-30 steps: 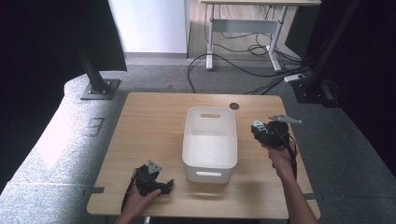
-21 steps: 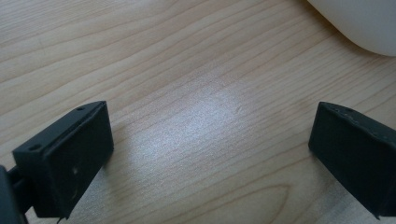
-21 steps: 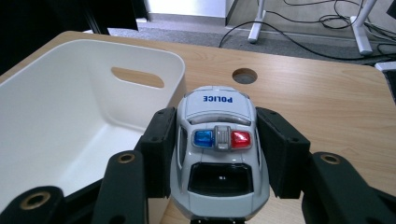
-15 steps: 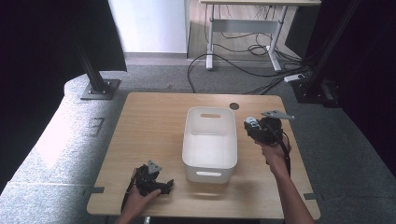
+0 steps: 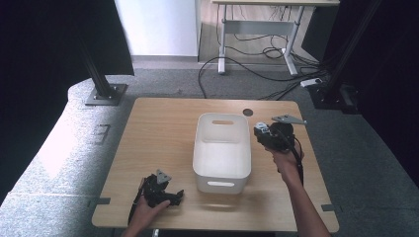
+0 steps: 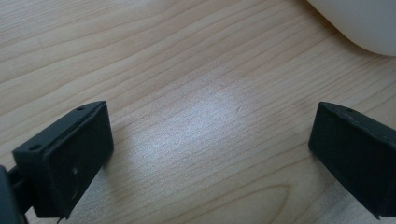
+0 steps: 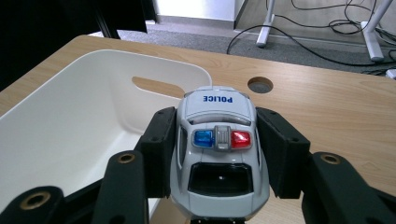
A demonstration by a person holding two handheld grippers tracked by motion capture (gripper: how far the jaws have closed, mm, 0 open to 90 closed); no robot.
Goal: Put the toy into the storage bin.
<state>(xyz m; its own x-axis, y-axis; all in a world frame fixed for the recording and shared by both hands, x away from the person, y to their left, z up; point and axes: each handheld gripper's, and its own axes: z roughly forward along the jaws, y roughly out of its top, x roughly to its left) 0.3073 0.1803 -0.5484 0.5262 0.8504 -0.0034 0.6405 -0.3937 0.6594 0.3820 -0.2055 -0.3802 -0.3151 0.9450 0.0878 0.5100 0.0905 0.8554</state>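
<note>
The toy police car (image 7: 218,154) sits clamped between the jaws of the right gripper (image 7: 217,154), one black pad pressed on each flank, its blue and red light bar up and the word POLICE on its roof. Its wheels and underside are hidden by the jaws, and its near end is cut off at the bottom edge of the right gripper view. It is held off the worktop (image 5: 158,133), just beside the right wall of the white bin (image 5: 222,148), near the bin's far corner. In the high view the car is only a small pale patch at the front of the right gripper (image 5: 267,134), too small to read. The left gripper (image 5: 160,190) lies low at the near left of the worktop, its jaws spread wide with bare wood between them. A curved corner of the bin (image 6: 359,23) is cut off at the top right of the left gripper view.
</note>
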